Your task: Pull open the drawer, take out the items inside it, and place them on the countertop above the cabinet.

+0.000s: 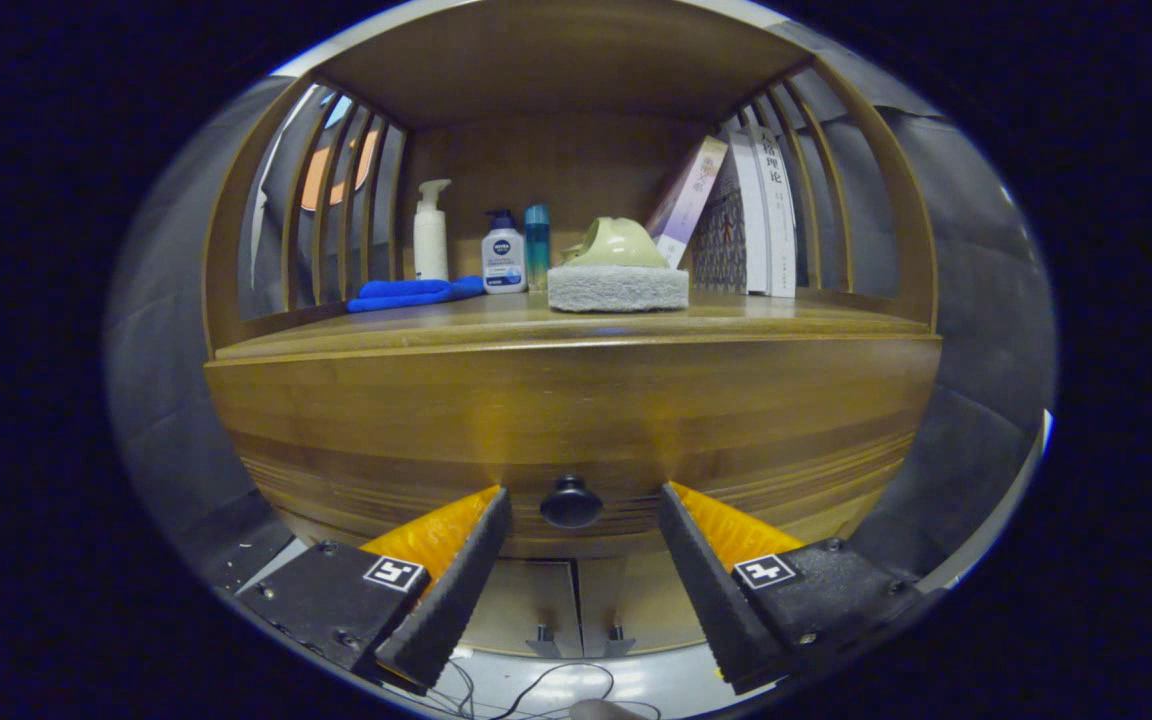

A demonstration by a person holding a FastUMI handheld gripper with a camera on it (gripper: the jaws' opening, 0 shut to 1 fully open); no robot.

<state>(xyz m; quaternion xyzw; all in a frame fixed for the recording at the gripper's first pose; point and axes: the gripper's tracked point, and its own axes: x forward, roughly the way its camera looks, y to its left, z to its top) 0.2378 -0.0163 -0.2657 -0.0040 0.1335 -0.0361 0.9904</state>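
A wooden cabinet fills the view, and its drawer front is closed. A round dark knob sits low on the drawer's middle. My gripper is open, with one fingertip on each side of the knob and a small gap to each. The fingers do not touch the knob. The drawer's contents are hidden. Above the drawer runs the wooden countertop.
On the countertop stand a white scrub sponge with a green handle, a blue cloth, a white pump bottle, a blue-capped bottle, a teal bottle and leaning books. Slatted sides close both ends. Cables lie on the floor below.
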